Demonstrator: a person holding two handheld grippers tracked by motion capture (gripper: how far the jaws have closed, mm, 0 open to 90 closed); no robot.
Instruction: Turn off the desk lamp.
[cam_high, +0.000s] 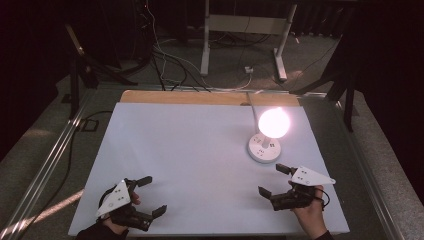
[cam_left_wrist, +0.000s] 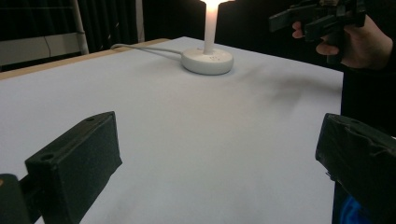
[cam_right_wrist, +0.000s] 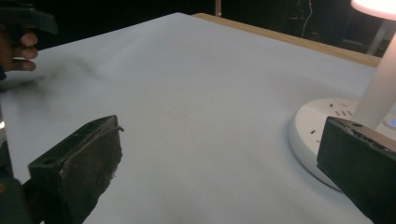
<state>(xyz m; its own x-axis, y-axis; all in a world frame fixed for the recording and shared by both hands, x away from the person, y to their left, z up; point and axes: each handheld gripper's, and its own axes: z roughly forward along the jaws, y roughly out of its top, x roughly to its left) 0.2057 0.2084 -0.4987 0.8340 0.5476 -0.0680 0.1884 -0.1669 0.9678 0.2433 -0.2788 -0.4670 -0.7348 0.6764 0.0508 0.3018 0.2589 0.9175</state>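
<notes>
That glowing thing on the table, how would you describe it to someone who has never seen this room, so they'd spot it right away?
Look at the pale blue-white table top and go to its far right part, just ahead of the right gripper. There stands a small white lamp with a round flat base, a slim stem and a lit, glowing round head, its white cord running off the far edge. It is the one bright thing on the table.

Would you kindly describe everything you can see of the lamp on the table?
The lamp is white, plastic-looking, and switched on: its round head glows brightly above a slim upright stem. The flat round base carries small dark markings and rests on the pale table cover, right of centre towards the far edge. A cord leaves the base towards the far edge. Nothing else touches it.
</notes>
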